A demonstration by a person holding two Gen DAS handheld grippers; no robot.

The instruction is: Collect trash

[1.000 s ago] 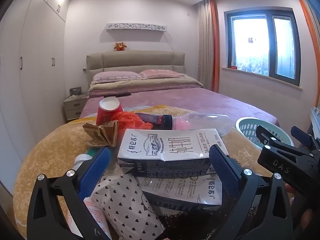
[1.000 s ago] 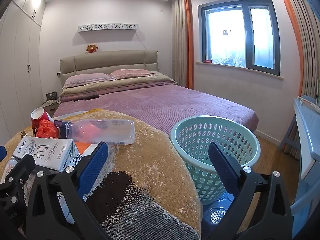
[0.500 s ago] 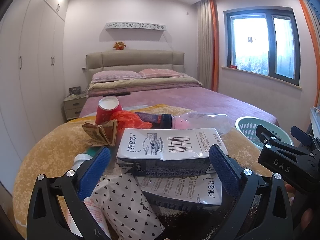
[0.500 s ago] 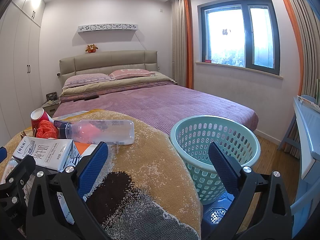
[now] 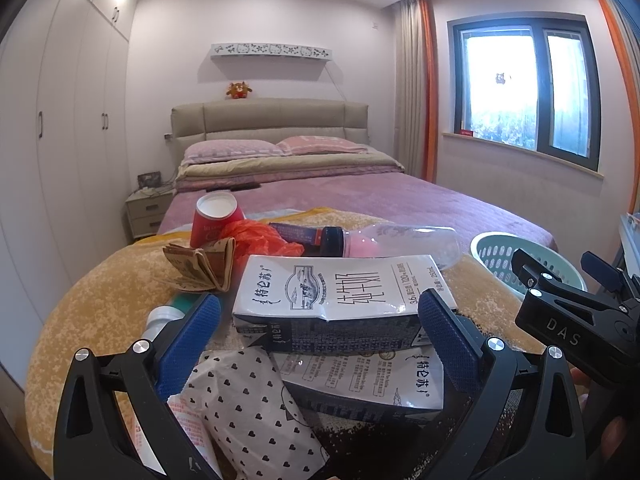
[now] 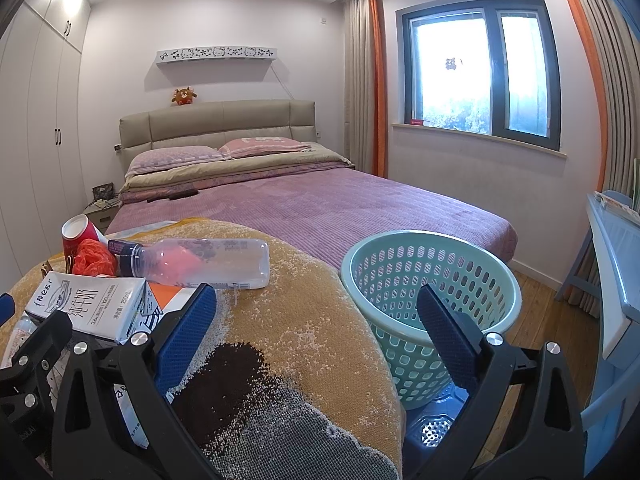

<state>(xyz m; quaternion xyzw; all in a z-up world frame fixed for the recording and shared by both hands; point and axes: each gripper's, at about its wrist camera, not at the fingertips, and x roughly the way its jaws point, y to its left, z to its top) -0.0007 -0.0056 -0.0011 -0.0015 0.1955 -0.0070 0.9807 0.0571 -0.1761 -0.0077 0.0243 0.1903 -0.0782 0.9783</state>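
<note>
A yellow-brown blanket (image 6: 312,320) is covering the rounded surface, and its right edge is falling away at centre frame in the right wrist view, just beside a mint basket (image 6: 432,280) that is standing lower down with its mouth facing up. The trash is crowding the left part of the blanket. In the left wrist view the top milk carton (image 5: 340,292) is lying flat, long axis running left to right across mid-frame, stacked on a second carton (image 5: 368,380). Behind it a clear bottle (image 5: 396,240) is lying on its side, dark cap pointing left; a red cup (image 5: 212,220) is tipping its mouth toward the camera, possibly resting on the orange bag (image 5: 260,238). The left claw (image 5: 320,336) is gaping wide, straddling the top carton, seemingly without touching. The right claw (image 6: 316,332) is spread wide too, holding nothing
</note>
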